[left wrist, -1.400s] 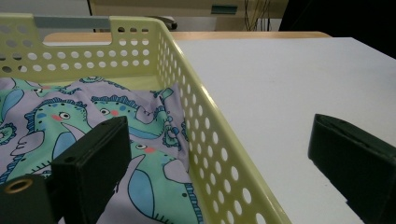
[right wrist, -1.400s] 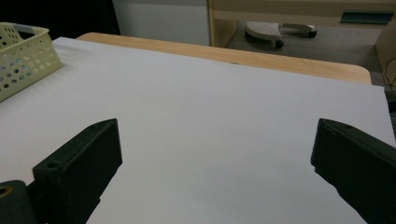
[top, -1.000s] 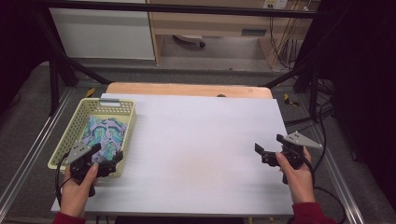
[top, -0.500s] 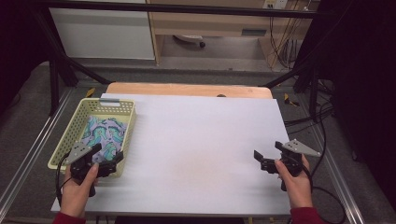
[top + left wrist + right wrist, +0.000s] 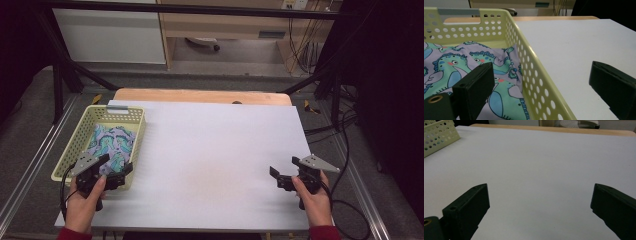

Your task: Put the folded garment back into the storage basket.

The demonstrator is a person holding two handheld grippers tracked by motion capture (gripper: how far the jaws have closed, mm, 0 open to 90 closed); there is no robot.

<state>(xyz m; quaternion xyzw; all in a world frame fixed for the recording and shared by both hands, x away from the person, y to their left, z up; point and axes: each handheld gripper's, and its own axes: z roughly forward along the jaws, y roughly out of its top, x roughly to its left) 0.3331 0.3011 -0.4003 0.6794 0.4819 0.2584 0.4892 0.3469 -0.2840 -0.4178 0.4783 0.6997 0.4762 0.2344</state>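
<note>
**Left gripper straddled the basket wall; right gripper waited over open table**

The left gripper (image 5: 111, 169) sat at the near right corner of the pale yellow basket (image 5: 131, 114), which stood at the left edge of the white table (image 5: 215, 150). Its jaws were spread wide and held nothing. In the left gripper view, one jaw hung over the patterned cloth (image 5: 499, 92) inside the basket, and the other hung outside, over bare table, with the perforated side wall (image 5: 534, 75) running up between them. The cloth, lilac with green and blue seahorse figures, lay crumpled on the basket floor and pressed up against that wall; whether the inner jaw touched the cloth could not be told.

The right gripper (image 5: 281, 177) was held near the table's front right corner, well apart from the basket. Its jaws were also spread wide and empty. In the right gripper view they framed plain white surface, with a corner of the basket (image 5: 439, 132) far off at the upper left.

Between the two grippers the table top lay bare from the basket's right wall across to the right edge, and back to the wooden strip (image 5: 200, 95) along the far side. The basket's left rim ran close to the table's left edge, beside the metal rail (image 5: 30, 170) of the frame. The person's hands (image 5: 85, 205) came in over the near edge, which lay just behind both grippers.
</note>
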